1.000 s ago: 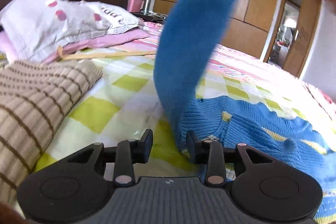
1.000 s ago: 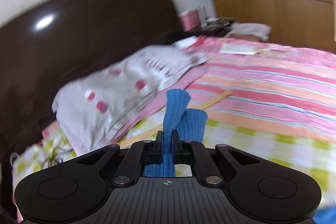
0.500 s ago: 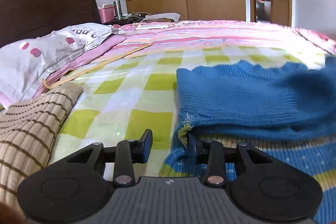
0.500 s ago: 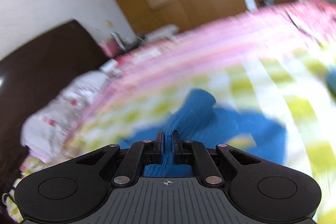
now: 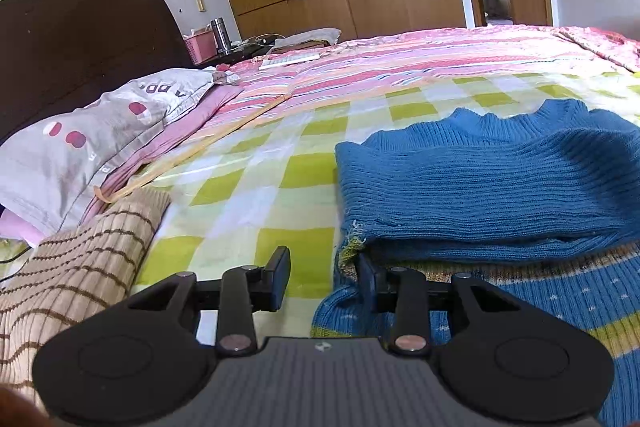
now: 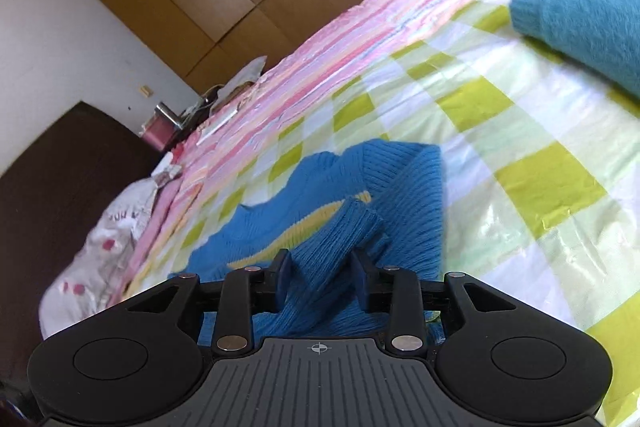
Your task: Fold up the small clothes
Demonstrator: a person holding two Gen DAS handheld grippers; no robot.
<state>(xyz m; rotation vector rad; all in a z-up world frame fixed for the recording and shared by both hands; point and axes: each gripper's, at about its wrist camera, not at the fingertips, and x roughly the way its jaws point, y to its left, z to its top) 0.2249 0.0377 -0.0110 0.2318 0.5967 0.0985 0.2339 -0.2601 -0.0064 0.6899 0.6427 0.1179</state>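
Observation:
A blue knit sweater (image 5: 560, 299) with yellow stripes lies on the checked bed sheet (image 5: 280, 167). Its plain blue sleeve (image 5: 500, 195) is folded across the body. My left gripper (image 5: 322, 273) stands open at the sweater's left edge. The frayed edge lies against its right finger, and only sheet fills the rest of the gap. In the right wrist view my right gripper (image 6: 322, 275) hovers low over the sweater (image 6: 320, 187) with its jaws opening. The sleeve's cuff (image 6: 340, 239) lies loose between them and the pads do not press on it.
A beige, brown-striped knit garment (image 5: 72, 275) lies at the left by the grey pillow (image 5: 100, 139) and the dark headboard (image 5: 80, 39). A teal garment (image 6: 592, 15) lies further along the bed. A bedside table with a flask (image 5: 220, 35) stands behind, before wooden wardrobes.
The right gripper swung the raised sleeve down across the sweater, and its jaws parted from it. The left gripper rolled level and stayed open at the sweater's edge.

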